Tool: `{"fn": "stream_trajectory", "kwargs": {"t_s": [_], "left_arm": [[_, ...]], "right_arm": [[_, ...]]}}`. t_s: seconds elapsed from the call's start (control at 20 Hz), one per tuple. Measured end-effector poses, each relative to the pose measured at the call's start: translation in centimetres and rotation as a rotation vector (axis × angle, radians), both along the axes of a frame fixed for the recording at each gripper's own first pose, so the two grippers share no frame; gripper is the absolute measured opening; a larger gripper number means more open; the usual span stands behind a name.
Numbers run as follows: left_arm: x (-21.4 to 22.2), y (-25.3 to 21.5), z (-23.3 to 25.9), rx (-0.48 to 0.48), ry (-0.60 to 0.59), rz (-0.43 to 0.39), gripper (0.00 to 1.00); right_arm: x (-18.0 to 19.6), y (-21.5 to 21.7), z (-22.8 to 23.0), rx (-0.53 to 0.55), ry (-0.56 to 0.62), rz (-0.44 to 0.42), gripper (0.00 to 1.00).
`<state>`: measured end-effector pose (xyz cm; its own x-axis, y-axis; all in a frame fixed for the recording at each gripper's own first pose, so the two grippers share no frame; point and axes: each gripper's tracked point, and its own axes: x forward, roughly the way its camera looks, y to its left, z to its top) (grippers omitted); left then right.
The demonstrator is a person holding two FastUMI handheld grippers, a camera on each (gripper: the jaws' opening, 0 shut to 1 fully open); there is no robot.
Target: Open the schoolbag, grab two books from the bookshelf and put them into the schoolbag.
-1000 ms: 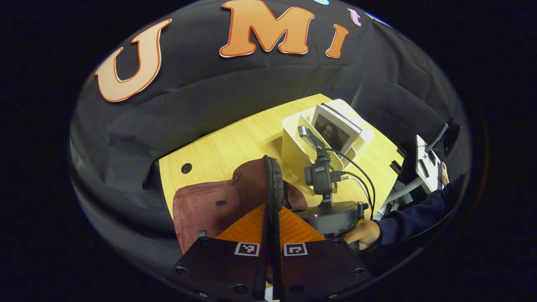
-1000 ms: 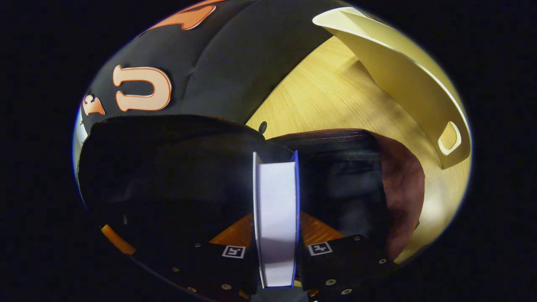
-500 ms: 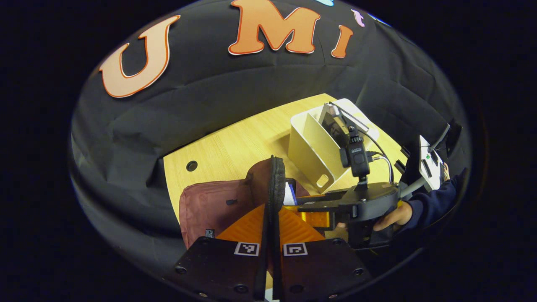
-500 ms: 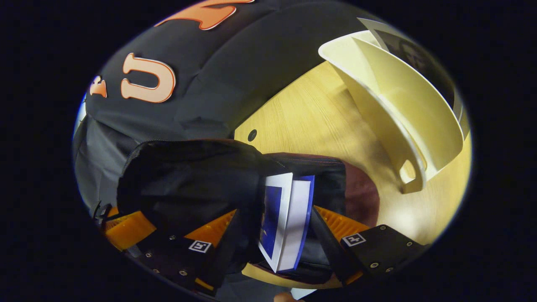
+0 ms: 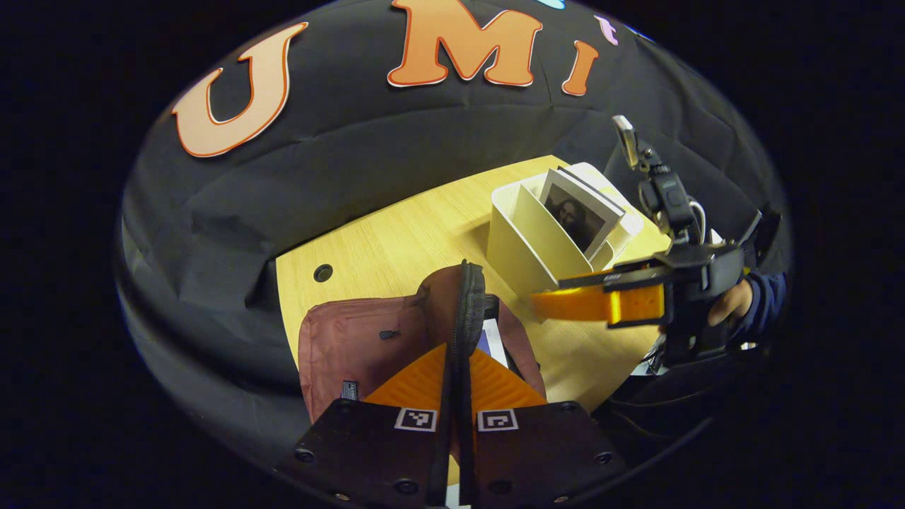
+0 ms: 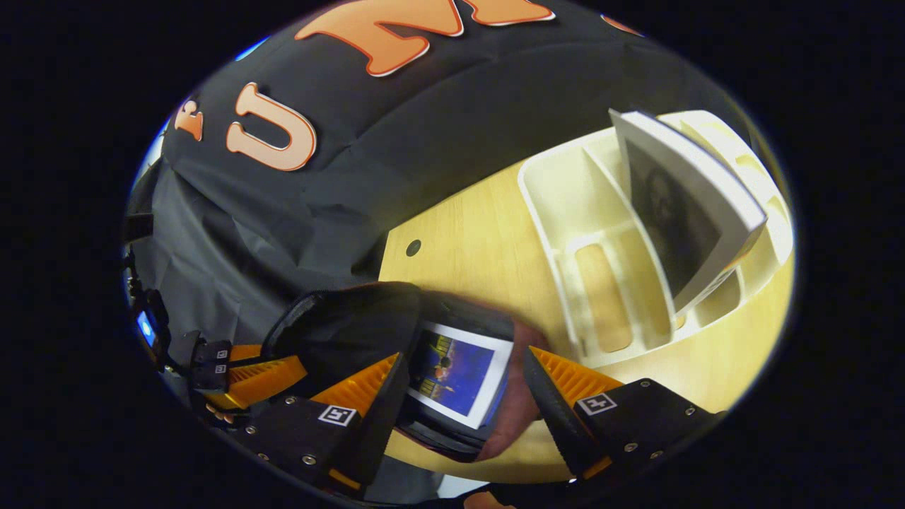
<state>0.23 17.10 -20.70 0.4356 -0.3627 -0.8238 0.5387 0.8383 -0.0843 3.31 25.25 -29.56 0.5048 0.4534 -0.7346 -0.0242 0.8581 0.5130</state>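
The maroon schoolbag lies on the wooden table with its mouth held open. My left gripper is shut on the bag's zipped flap edge and lifts it. A blue-covered book rests inside the bag's dark opening, and its corner shows beside the flap. My right gripper hangs open above that book, touching nothing; it also appears at the right, held by a hand. The white bookshelf holds a leaning book with a dark portrait cover.
The left gripper shows at the lower left, by the bag's flap. The table has a round cable hole behind the bag. Black cloth walls close in behind the table. A grey stand with a device sits past the table's right edge.
My right gripper opened, let the blue book drop flat into the bag, and drew back up towards the shelf. The left gripper kept hold of the flap.
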Motion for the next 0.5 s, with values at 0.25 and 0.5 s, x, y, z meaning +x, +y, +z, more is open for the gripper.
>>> {"fn": "stream_trajectory", "kwargs": {"t_s": [0.25, 0.5], "left_arm": [[-0.2, -0.7, -0.3, 0.006, 0.005, 0.013, 0.07], [-0.1, -1.6, -1.2, -0.006, 0.024, 0.023, 0.07]], "right_arm": [[0.3, -5.6, 2.2, -0.072, -0.004, 0.000, 0.97], [0.8, -8.8, 3.3, -0.132, -0.011, -0.006, 0.97]]}}
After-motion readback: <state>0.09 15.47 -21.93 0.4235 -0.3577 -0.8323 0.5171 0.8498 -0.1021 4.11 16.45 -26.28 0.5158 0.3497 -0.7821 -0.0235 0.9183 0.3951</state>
